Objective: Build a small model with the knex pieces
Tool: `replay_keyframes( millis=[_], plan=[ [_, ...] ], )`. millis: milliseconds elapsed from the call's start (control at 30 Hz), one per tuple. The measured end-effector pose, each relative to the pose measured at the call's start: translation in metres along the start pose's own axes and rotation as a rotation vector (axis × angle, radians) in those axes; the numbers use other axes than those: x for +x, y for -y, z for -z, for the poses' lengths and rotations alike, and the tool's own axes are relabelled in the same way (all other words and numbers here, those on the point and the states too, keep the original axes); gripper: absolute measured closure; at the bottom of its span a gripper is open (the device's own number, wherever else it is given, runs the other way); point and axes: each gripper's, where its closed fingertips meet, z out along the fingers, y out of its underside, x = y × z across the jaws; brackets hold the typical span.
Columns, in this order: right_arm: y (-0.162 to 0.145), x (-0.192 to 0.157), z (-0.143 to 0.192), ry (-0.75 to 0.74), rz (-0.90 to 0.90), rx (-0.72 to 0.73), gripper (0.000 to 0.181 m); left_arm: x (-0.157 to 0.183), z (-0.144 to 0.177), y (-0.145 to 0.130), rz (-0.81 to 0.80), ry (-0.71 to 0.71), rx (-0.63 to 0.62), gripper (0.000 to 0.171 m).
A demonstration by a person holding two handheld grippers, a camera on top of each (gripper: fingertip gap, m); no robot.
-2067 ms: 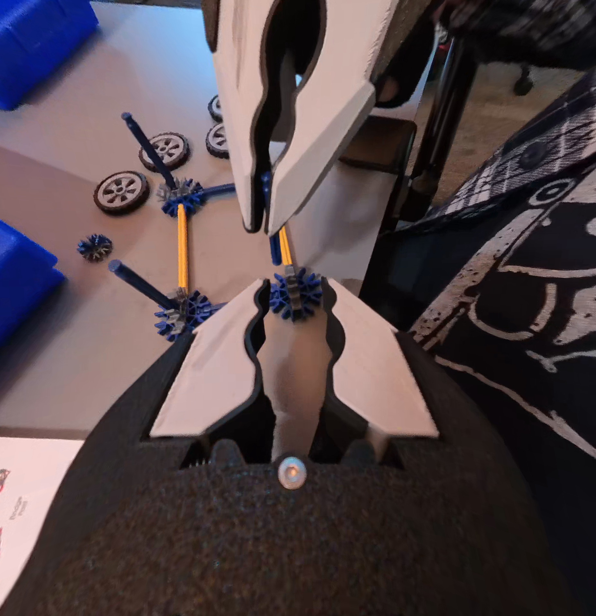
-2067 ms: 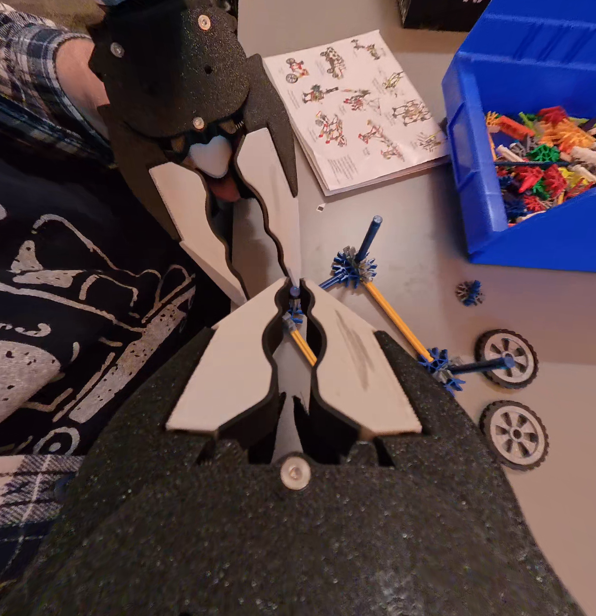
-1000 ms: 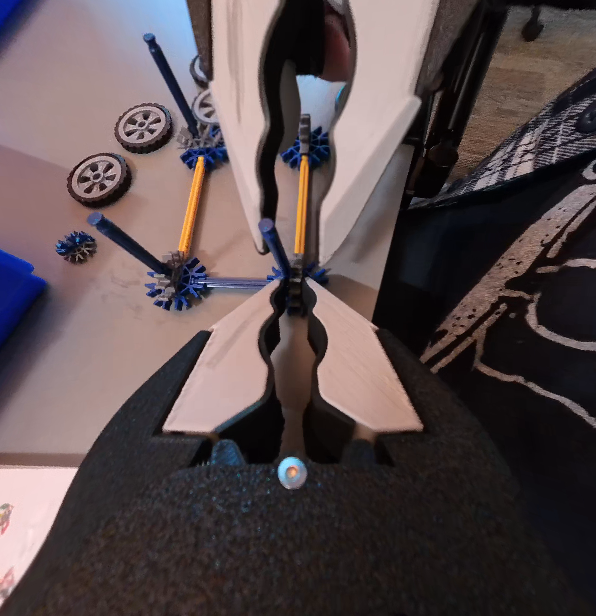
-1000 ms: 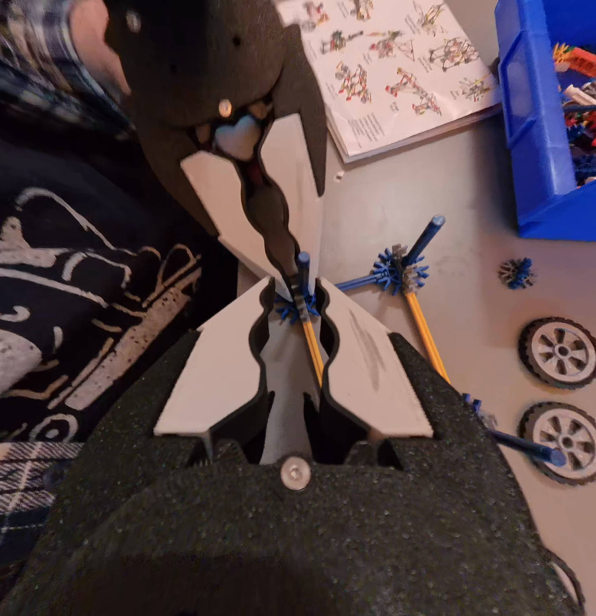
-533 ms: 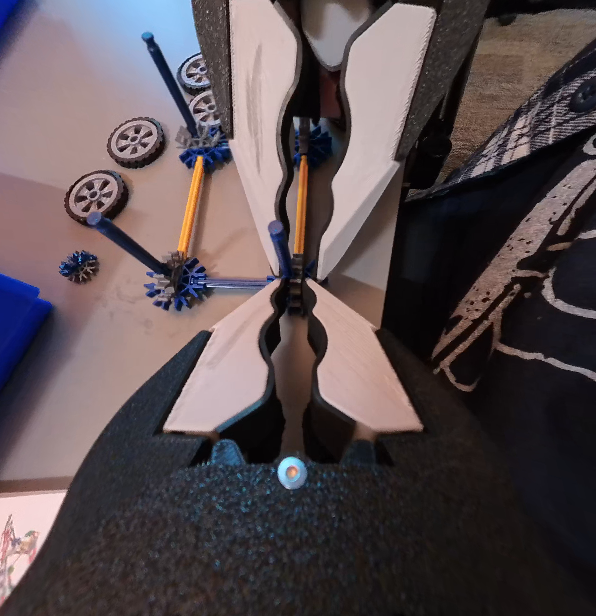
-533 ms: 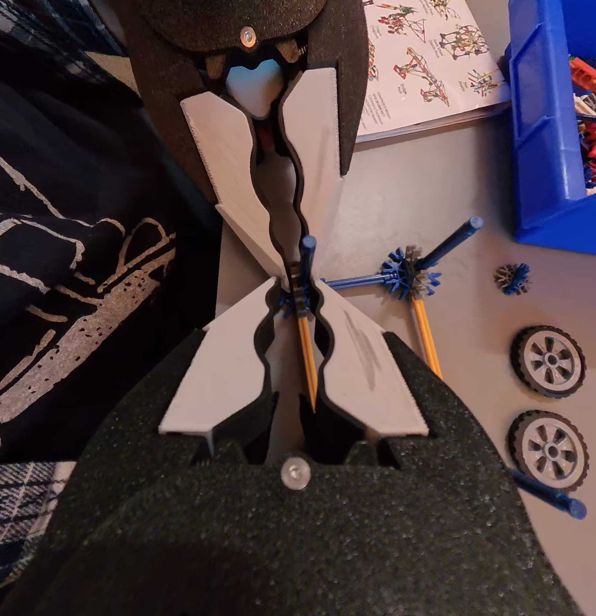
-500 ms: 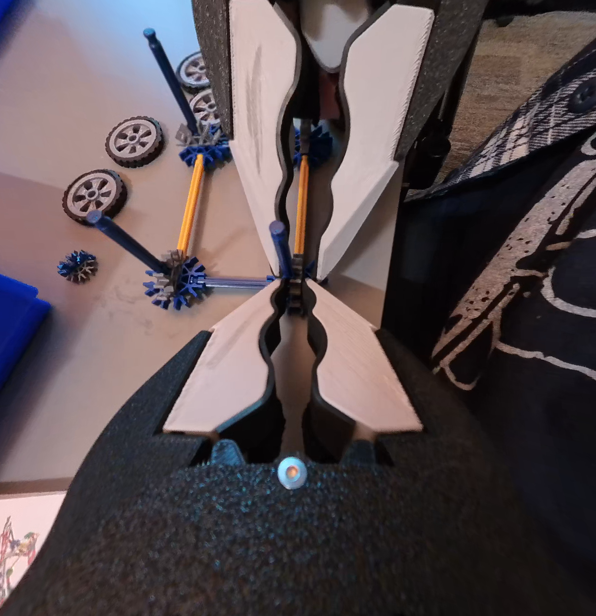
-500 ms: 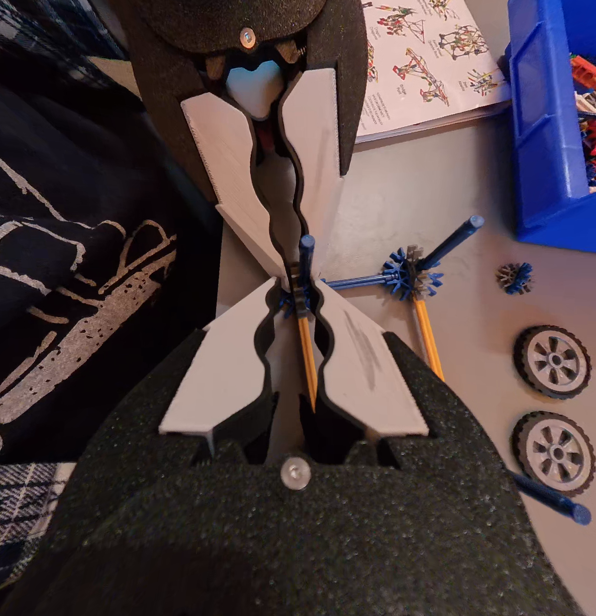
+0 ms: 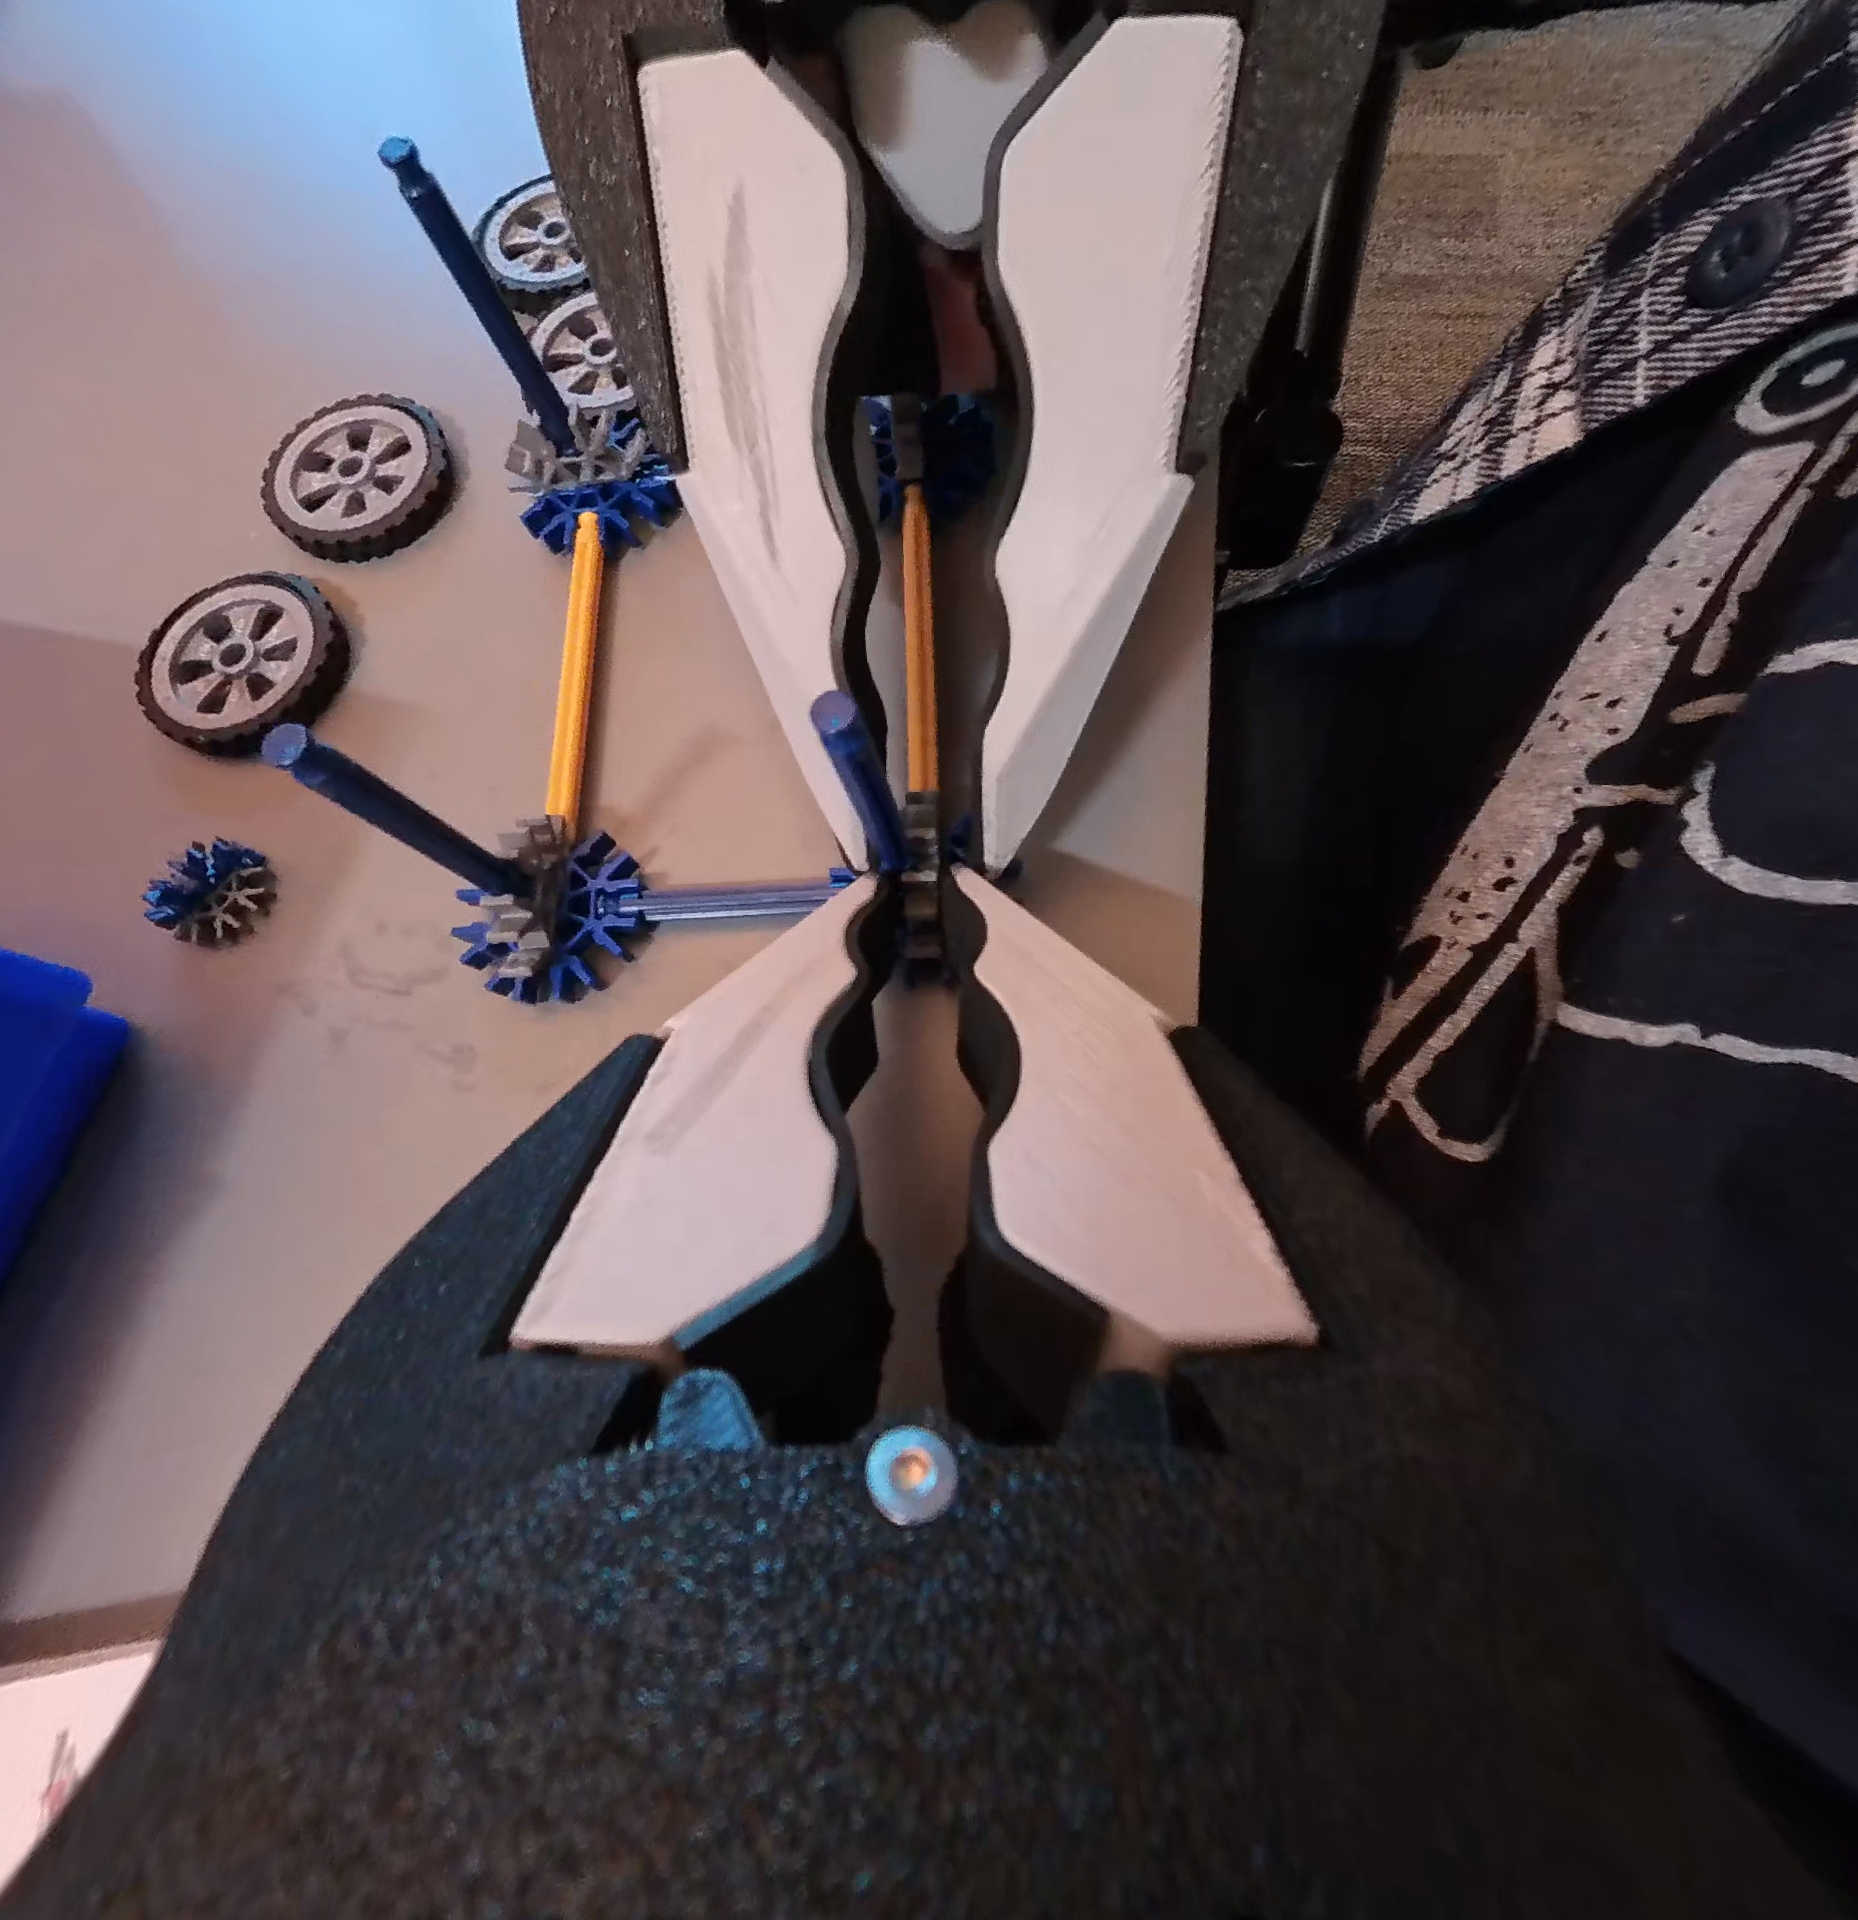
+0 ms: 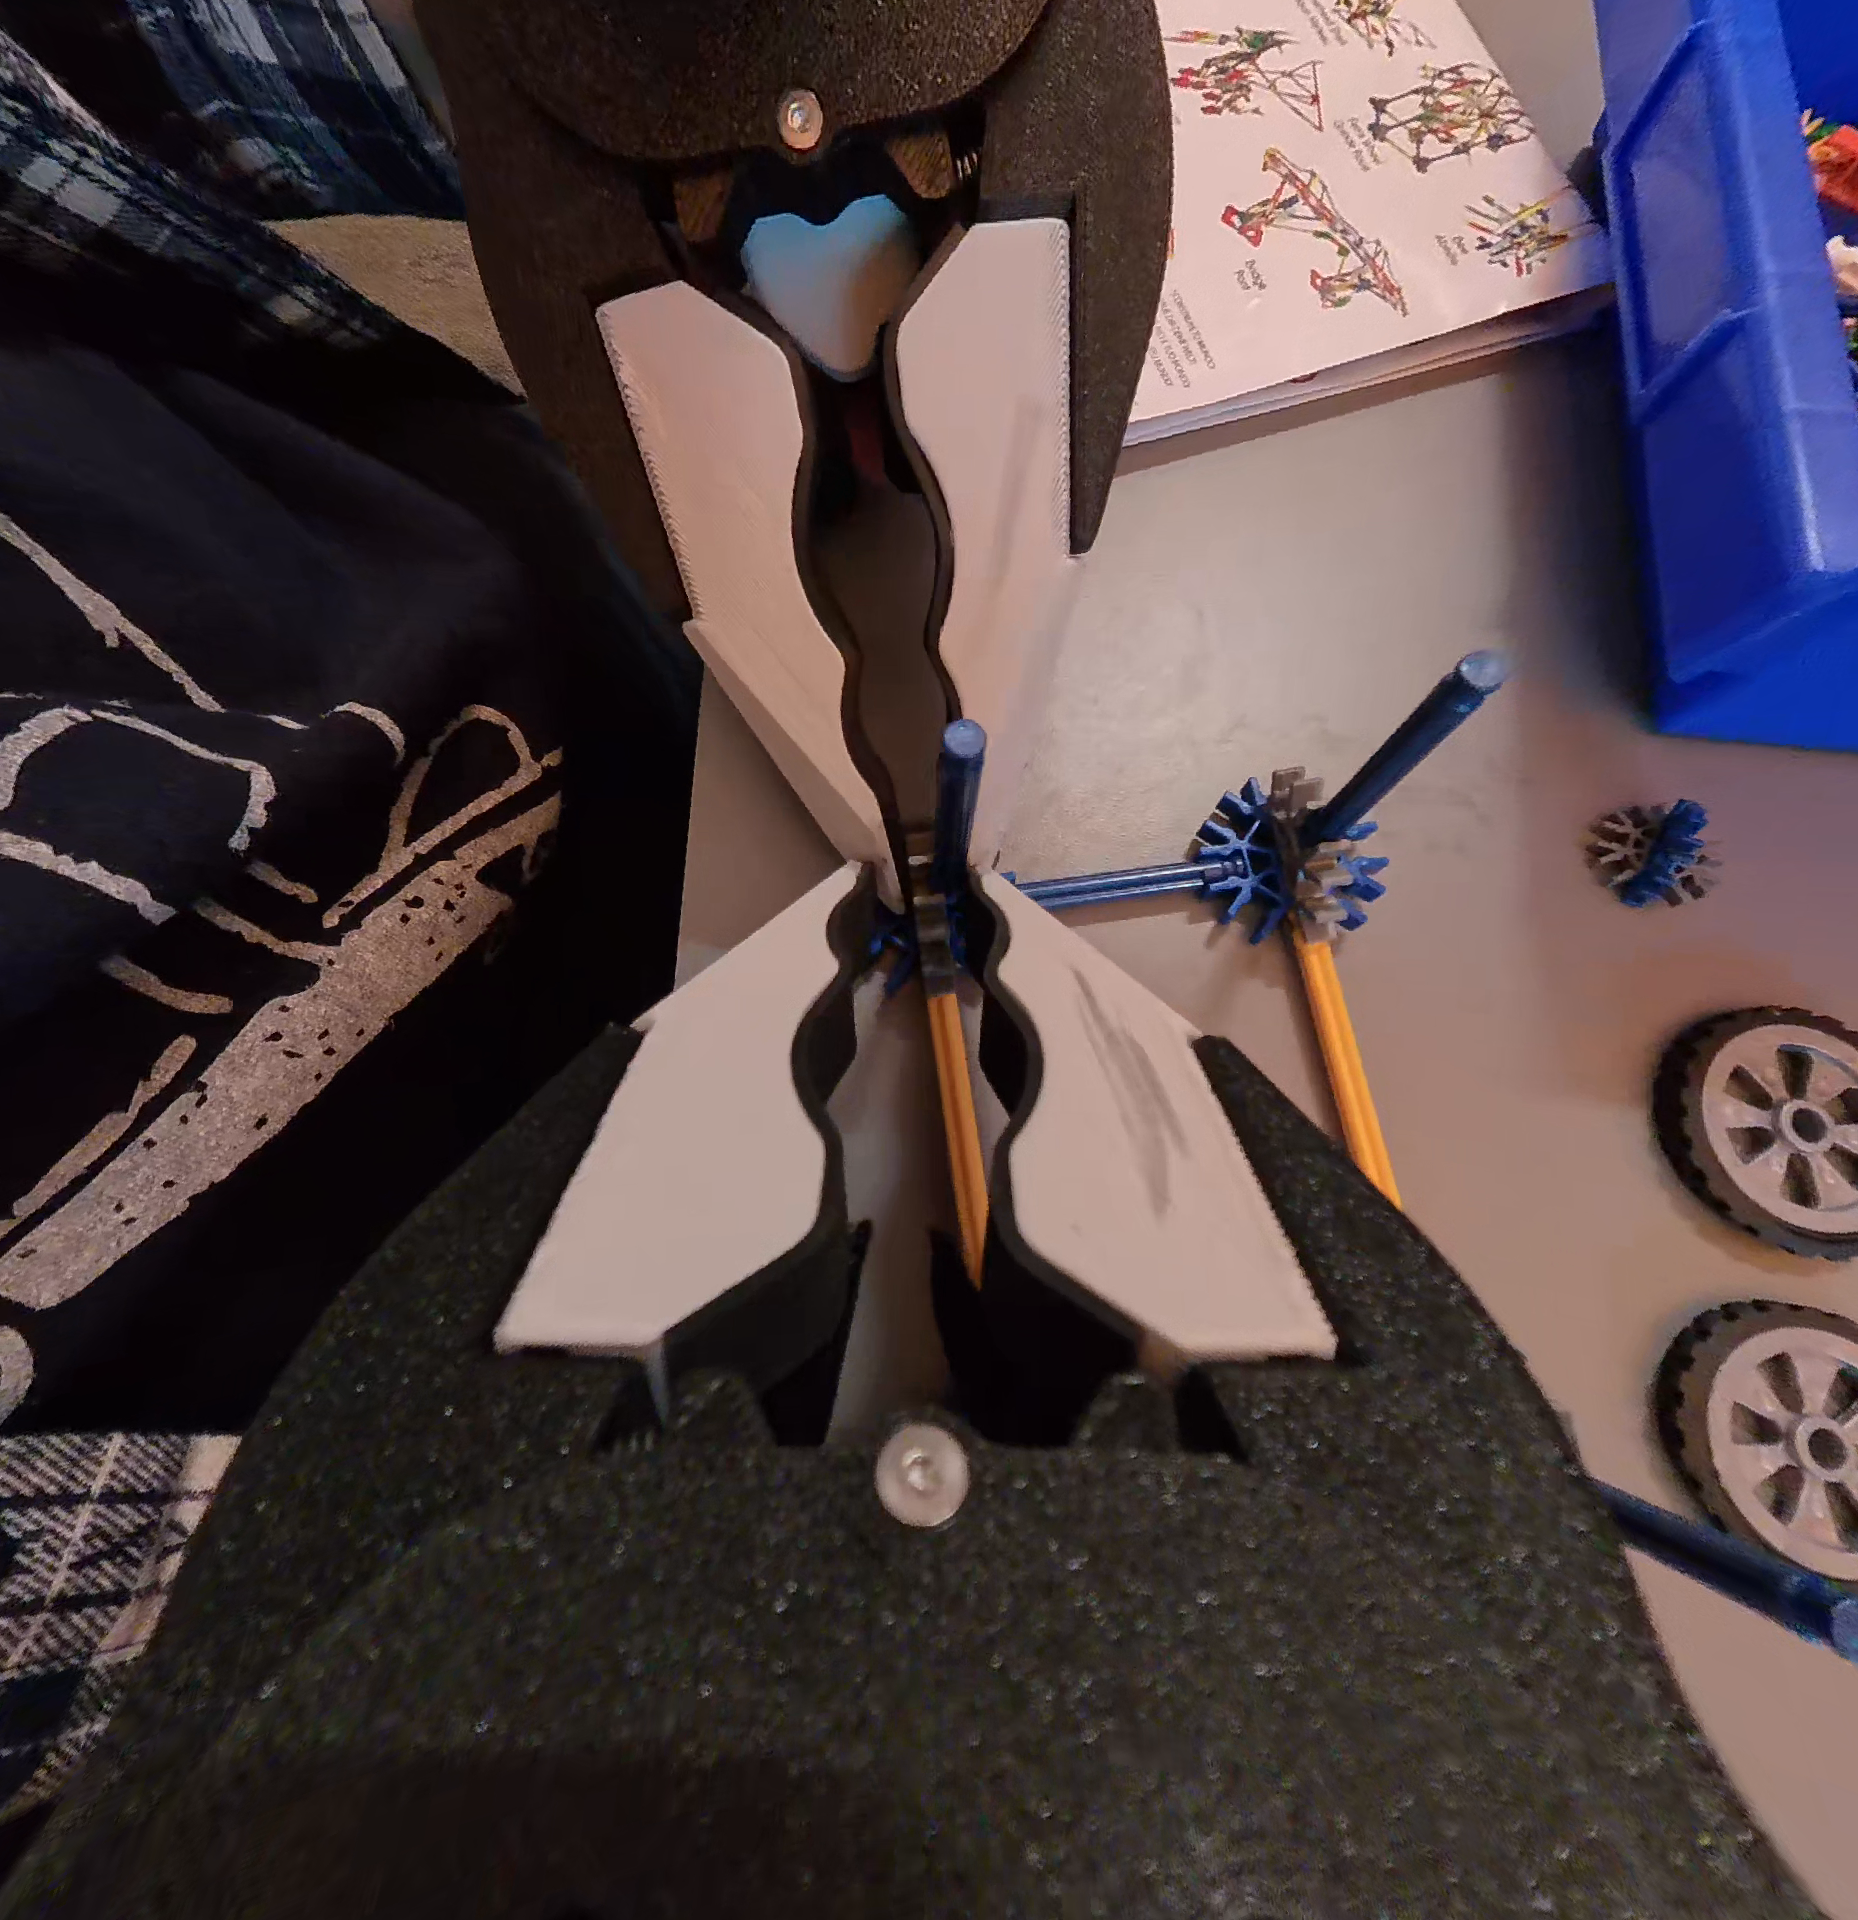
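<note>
My left tongs [image 9: 920, 883] and my right tongs [image 10: 930, 894] meet tip to tip, both closed on one blue-grey connector [image 9: 923, 854] of the rod frame [image 9: 572, 665], above the bench [image 9: 281, 1091].

Printed instruction sheet [image 10: 1351, 197] on worktop [image 10: 1216, 644], upper right in right wrist view, beside blue bin [image 10: 1735, 395]: colour model drawings w/ small captions under each, plus a line of fine print along the edge. Print on dark shirt [image 9: 1631, 790] is line art only, no lettering seen.
</note>
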Motion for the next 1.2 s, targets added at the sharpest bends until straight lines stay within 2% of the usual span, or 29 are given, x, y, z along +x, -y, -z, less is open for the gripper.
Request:
replay_keyframes(
  millis=[833,967,1033,1100,1200],
  plan=[
    [-0.001,-0.001,0.001,0.033,0.014,0.009,0.174,0.002,-0.001,0.002,-0.058,-0.093,0.004,0.171],
    [-0.001,0.000,0.001,0.021,0.013,0.009,0.172,-0.001,0.000,0.000,-0.066,-0.041,-0.032,0.168],
    [0.000,0.002,0.001,0.002,0.014,0.009,0.171,-0.002,0.000,-0.001,-0.009,-0.034,-0.033,0.168],
    [0.002,0.004,0.004,-0.015,0.008,0.016,0.161,-0.001,0.001,-0.001,0.022,-0.018,-0.024,0.167],
    [0.004,0.005,0.013,-0.032,0.025,0.018,0.161,-0.005,0.006,-0.006,0.040,0.050,-0.036,0.167]
  ],
)
